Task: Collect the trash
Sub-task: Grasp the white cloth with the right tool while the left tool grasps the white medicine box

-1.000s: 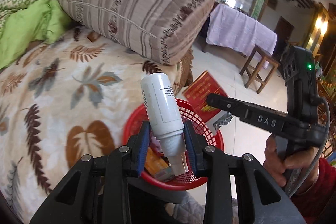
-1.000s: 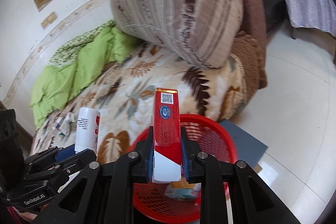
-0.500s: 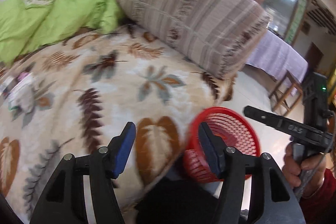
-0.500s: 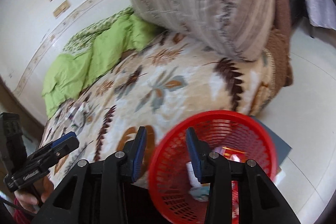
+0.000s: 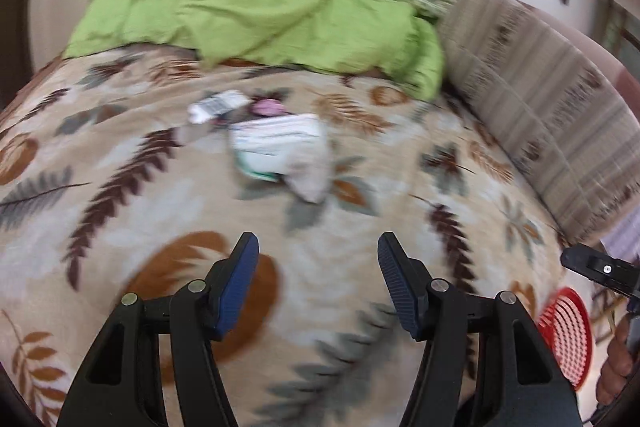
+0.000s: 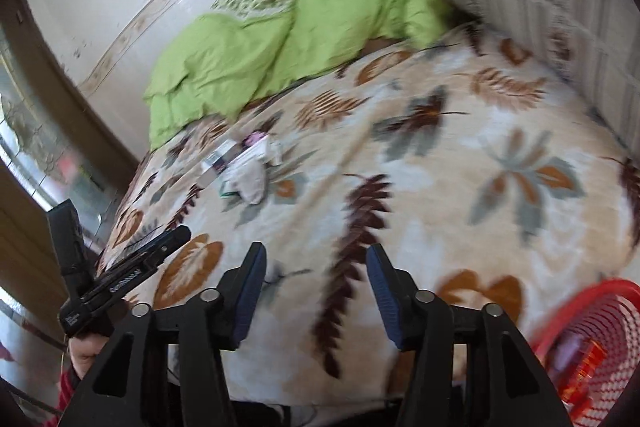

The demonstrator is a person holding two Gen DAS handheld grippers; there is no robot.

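Observation:
My left gripper (image 5: 318, 267) is open and empty above the leaf-patterned blanket (image 5: 160, 211). Ahead of it lies trash: a crumpled white wrapper (image 5: 280, 147), a small white packet (image 5: 218, 105) and a pink scrap (image 5: 268, 105). My right gripper (image 6: 316, 281) is open and empty over the blanket (image 6: 460, 195). The same trash pile (image 6: 246, 167) shows far to its left. The red basket (image 6: 588, 351) sits at the lower right with red packaging inside; it also shows in the left wrist view (image 5: 566, 335). The left gripper body (image 6: 120, 275) is visible at the left of the right wrist view.
A green quilt (image 5: 256, 7) is bunched at the head of the bed. A striped brown bolster (image 5: 560, 115) lies along the right side. A wall runs behind the bed.
Both grippers dropped their items, the white bottle and the red carton, into the red basket and opened. Both have swung left, away from the basket, toward the trash on the blanket.

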